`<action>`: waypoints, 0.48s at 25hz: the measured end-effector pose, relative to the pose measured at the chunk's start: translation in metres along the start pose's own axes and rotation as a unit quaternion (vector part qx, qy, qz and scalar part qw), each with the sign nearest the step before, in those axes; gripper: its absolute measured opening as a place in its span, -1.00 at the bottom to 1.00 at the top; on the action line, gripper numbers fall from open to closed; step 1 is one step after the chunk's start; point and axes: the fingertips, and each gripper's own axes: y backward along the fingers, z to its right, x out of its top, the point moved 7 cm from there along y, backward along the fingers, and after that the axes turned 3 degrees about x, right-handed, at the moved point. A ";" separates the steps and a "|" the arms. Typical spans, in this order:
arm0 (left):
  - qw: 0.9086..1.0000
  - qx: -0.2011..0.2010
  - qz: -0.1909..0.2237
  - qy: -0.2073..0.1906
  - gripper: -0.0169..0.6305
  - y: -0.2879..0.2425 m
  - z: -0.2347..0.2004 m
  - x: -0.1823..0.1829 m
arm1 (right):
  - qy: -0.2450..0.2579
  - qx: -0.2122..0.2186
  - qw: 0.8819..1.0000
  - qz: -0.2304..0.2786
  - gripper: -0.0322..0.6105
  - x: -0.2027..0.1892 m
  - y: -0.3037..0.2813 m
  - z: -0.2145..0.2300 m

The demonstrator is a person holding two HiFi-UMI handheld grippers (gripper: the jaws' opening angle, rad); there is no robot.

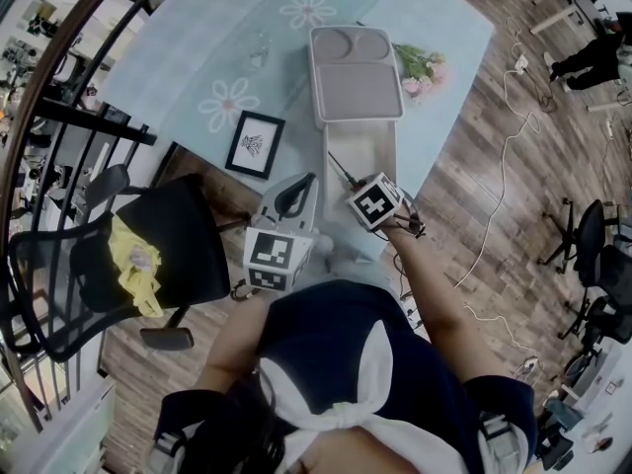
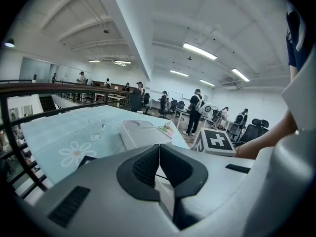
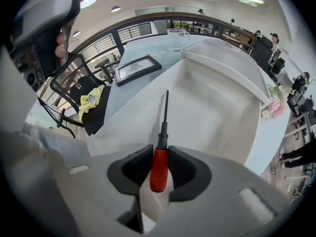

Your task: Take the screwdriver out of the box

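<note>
Pale-blue flowered table [image 1: 197,57] bears the box [image 1: 373,151] (plank floor [image 1: 553,146] around); railing [image 2: 59,87] alongside.

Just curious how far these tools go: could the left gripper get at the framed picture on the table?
Probably yes. The left gripper sits close to the framed picture on the table, with nothing between them. Its jaws are shut and empty, so they would need to open first.

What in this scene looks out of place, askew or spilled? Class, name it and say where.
Nothing is spilled or damaged. Two small oddities: the picture frame lies flat and askew on the table near its edge, and a yellow cloth is crumpled on the black chair beside it.
</note>
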 end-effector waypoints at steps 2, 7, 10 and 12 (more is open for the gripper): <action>1.000 0.001 -0.003 0.001 -0.89 0.000 0.001 -0.001 | -0.002 -0.003 1.000 0.008 -0.61 0.001 0.004 0.002; 1.000 0.001 -0.005 -0.002 -0.89 0.001 0.002 -0.001 | -0.007 -0.007 1.000 0.019 -0.61 0.001 0.010 0.004; 1.000 0.000 -0.004 -0.005 -0.89 0.002 0.004 -0.002 | -0.007 -0.008 1.000 0.024 -0.61 0.001 0.014 0.003; 1.000 -0.001 -0.003 -0.005 -0.89 0.002 0.005 -0.001 | -0.002 -0.005 0.999 0.032 -0.61 0.003 0.019 0.001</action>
